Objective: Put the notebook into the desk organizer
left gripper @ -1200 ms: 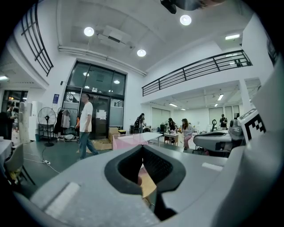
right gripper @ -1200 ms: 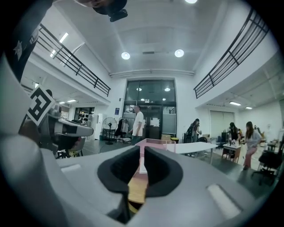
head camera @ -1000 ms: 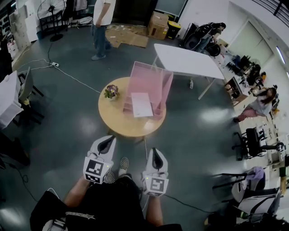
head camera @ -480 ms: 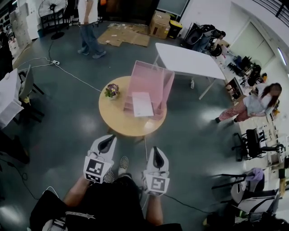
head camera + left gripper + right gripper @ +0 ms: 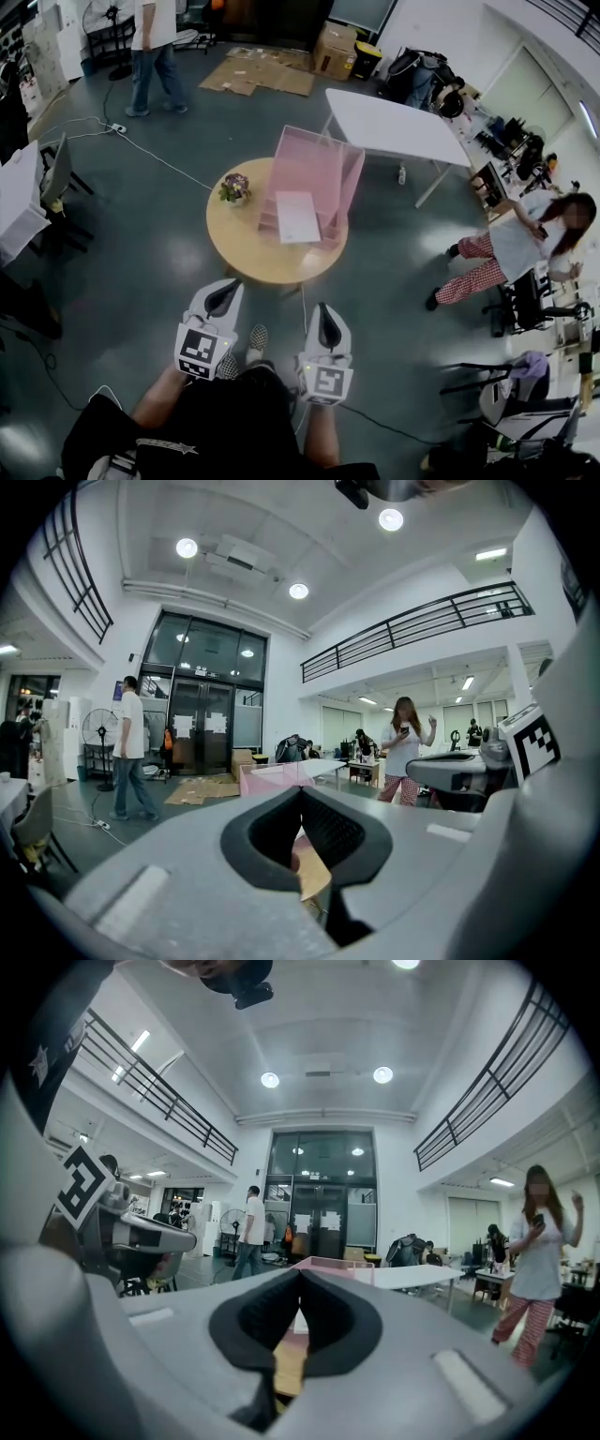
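Note:
A pink desk organizer [image 5: 323, 164] stands on the far side of a round wooden table [image 5: 253, 258]. A white notebook [image 5: 297, 217] leans flat against the organizer's front tiers. Both grippers hang close to my body, well short of the table. The left gripper [image 5: 223, 292] is shut with nothing in it, and so is the right gripper [image 5: 324, 321]. In the left gripper view the left gripper's [image 5: 300, 789] jaws meet, with the pink organizer [image 5: 281, 775] far beyond them. The right gripper view shows the right gripper's [image 5: 300, 1274] jaws together, the organizer [image 5: 333, 1267] ahead.
A small potted flower [image 5: 232, 190] sits on the table's left. A white rectangular table [image 5: 389, 127] stands behind the organizer. A person [image 5: 506, 253] walks at the right, another [image 5: 150, 47] at the back left. Chairs [image 5: 56, 178] and a floor cable [image 5: 159, 164] lie left.
The person at the right has walked nearer, towards the lower left. The person at the back has moved left. Both grippers and the notebook stay where they were.

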A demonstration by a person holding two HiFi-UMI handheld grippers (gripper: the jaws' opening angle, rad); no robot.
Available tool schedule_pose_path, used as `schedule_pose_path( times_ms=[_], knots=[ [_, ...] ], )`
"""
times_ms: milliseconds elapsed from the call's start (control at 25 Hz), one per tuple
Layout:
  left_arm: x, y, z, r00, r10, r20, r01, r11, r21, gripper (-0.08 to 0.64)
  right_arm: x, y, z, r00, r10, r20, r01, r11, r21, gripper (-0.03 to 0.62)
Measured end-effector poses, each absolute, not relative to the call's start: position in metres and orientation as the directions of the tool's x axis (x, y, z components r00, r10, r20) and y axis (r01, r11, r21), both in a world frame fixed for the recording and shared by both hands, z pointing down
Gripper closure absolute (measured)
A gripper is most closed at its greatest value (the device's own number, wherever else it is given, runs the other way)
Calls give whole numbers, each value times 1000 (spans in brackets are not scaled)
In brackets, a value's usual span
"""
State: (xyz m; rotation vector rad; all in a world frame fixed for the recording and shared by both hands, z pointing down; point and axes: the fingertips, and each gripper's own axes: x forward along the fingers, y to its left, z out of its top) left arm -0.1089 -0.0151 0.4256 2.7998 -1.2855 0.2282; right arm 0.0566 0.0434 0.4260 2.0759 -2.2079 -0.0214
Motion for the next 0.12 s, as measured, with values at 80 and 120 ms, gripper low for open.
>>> schedule_pose_path(
  times_ms=[80, 120],
  knots=[
    [-109, -15, 427, 643, -750, 158, -757, -653, -15, 551, 56, 43, 425, -60, -995, 75, -994, 66, 82, 586],
    [-109, -15, 428, 642, -750, 159, -758, -653, -16, 551, 56, 43, 425, -61, -995, 77, -995, 67, 80, 586]
  ],
)
